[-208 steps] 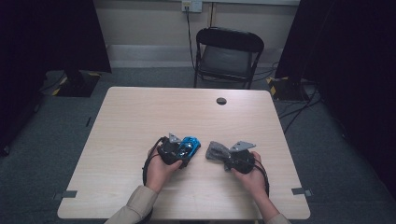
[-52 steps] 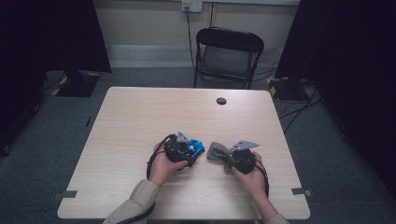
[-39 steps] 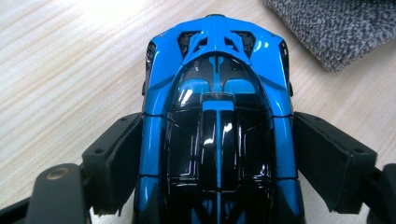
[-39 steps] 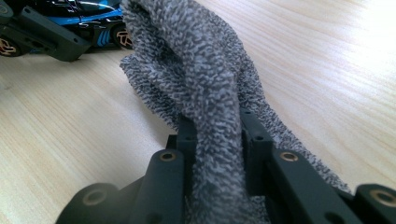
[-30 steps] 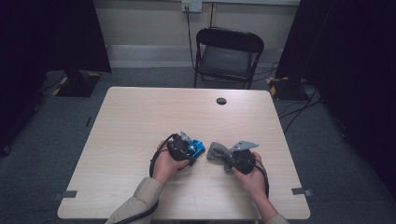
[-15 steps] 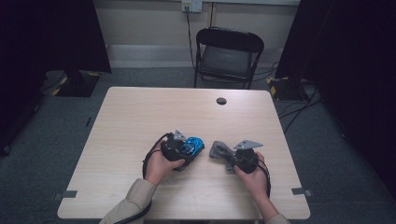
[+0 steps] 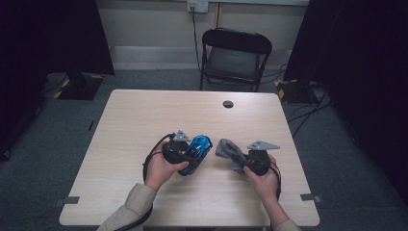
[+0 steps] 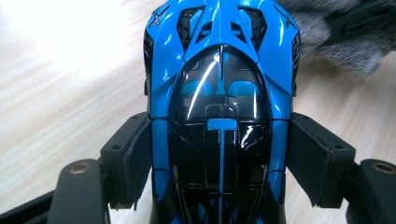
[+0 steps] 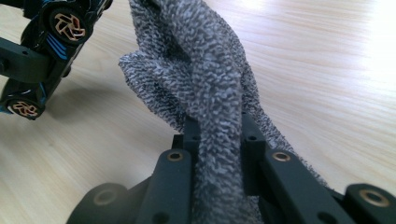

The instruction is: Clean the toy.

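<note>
Pale wood table [image 7: 144,120] under you, black folding chair [image 7: 234,53] behind it. Your left gripper [image 8: 219,140] is clamped on the blue toy car [image 8: 219,74] (lifted just off the tabletop), and your right gripper [image 9: 218,135] pinches the grey cloth [image 9: 205,60] right beside the car.

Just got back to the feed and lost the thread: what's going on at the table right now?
A person at the table holds a gripper in each hand. The left gripper is clamped on the sides of a blue and black toy car, held off the tabletop. The right gripper is shut on a bunched grey cloth, which sits close beside the car. It looks like the car is about to be wiped.
</note>
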`<act>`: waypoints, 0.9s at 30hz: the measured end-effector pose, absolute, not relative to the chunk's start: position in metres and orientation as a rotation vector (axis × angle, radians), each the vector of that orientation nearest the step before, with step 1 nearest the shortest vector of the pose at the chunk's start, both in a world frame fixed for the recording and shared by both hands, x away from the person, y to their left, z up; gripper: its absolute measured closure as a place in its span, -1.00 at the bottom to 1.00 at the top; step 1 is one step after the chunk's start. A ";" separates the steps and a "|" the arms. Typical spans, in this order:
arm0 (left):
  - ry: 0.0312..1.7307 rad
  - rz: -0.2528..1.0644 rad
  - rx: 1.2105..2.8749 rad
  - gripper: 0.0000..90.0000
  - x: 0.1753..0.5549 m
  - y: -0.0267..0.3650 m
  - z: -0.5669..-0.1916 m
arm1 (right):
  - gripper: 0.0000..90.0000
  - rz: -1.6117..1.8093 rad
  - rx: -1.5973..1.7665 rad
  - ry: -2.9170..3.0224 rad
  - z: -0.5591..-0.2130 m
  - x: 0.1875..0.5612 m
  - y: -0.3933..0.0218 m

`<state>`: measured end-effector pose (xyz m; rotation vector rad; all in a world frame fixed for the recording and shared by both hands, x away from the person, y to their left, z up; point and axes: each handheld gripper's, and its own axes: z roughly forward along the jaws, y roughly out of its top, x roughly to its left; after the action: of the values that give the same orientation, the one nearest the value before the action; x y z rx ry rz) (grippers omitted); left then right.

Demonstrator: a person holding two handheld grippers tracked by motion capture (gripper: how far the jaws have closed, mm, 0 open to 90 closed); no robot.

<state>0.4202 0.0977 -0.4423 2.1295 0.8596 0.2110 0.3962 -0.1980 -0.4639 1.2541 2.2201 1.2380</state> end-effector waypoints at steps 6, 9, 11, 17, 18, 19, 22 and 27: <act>0.832 0.177 2.108 -0.38 0.417 0.095 -0.435 | 0.75 1.383 1.289 2.170 -0.456 0.398 -0.192; 0.814 0.152 2.087 -0.38 0.414 0.093 -0.431 | 0.74 1.447 1.288 2.163 -0.453 0.402 -0.188; 0.802 0.144 2.080 -0.38 0.414 0.092 -0.429 | 0.74 1.443 1.264 2.204 -0.453 0.403 -0.182; 0.786 0.131 2.043 -0.38 0.413 0.090 -0.422 | 0.74 1.439 1.119 2.302 -0.454 0.399 -0.161; 0.785 0.124 2.041 -0.38 0.413 0.091 -0.421 | 0.74 1.437 1.096 2.319 -0.454 0.398 -0.158; 0.785 0.125 2.035 -0.38 0.413 0.091 -0.421 | 0.74 1.433 1.055 2.339 -0.454 0.396 -0.156; 0.789 0.121 2.023 -0.38 0.414 0.092 -0.419 | 0.74 1.412 0.960 2.402 -0.455 0.393 -0.150; 0.799 0.125 2.021 -0.38 0.415 0.093 -0.418 | 0.74 1.404 0.845 2.477 -0.456 0.386 -0.145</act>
<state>0.4152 0.0931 -0.4185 2.0211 0.7993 0.1246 0.3861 -0.1446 -0.4562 0.8449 2.4765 1.4044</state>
